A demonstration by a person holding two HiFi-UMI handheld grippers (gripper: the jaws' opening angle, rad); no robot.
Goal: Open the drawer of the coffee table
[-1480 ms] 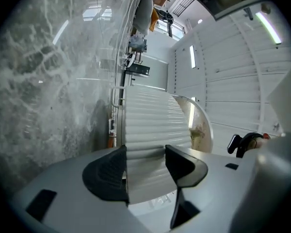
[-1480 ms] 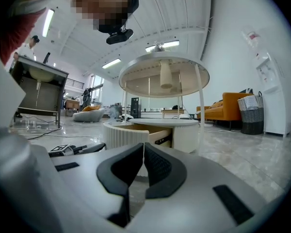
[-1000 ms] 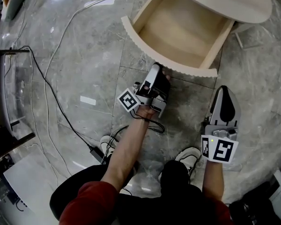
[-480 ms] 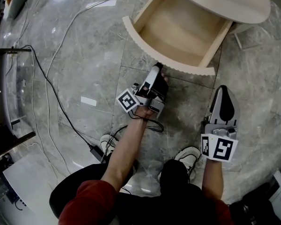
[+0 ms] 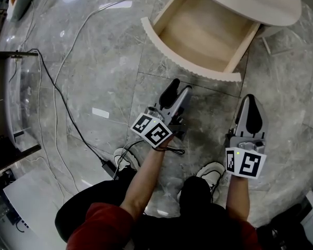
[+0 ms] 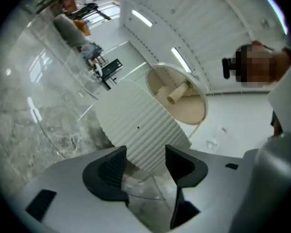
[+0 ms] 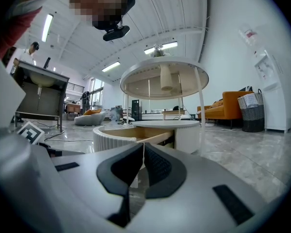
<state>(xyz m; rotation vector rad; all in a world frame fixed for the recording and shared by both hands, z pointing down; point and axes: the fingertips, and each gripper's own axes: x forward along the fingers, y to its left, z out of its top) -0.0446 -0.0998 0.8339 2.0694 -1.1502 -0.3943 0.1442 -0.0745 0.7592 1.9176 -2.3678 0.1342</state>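
The coffee table's drawer (image 5: pixel 203 33) stands pulled out from under the round pale tabletop (image 5: pixel 250 1), empty inside. Its curved ribbed front (image 5: pixel 190 69) faces me. My left gripper (image 5: pixel 176 91) hovers over the floor just short of that front, clear of it, jaws open with nothing between them. In the left gripper view the ribbed front (image 6: pixel 138 130) fills the space beyond the open left gripper (image 6: pixel 145 161). My right gripper (image 5: pixel 249 105) hangs to the right, below the drawer's right corner, shut and empty. The right gripper view shows the right gripper (image 7: pixel 142 164) with pads together and the drawer (image 7: pixel 121 132) ahead.
Grey marble floor all round. Cables (image 5: pixel 57 87) trail across it at the left, beside a clear panel (image 5: pixel 13 98). The person's shoes (image 5: pixel 211 173) are just under the grippers. A taller round table (image 7: pixel 160 74) and an orange sofa (image 7: pixel 230 103) stand farther off.
My left gripper has drawn back from the drawer front toward me and rolled over, its marker cube now facing up. The drawer stays pulled out. The right gripper has not moved.
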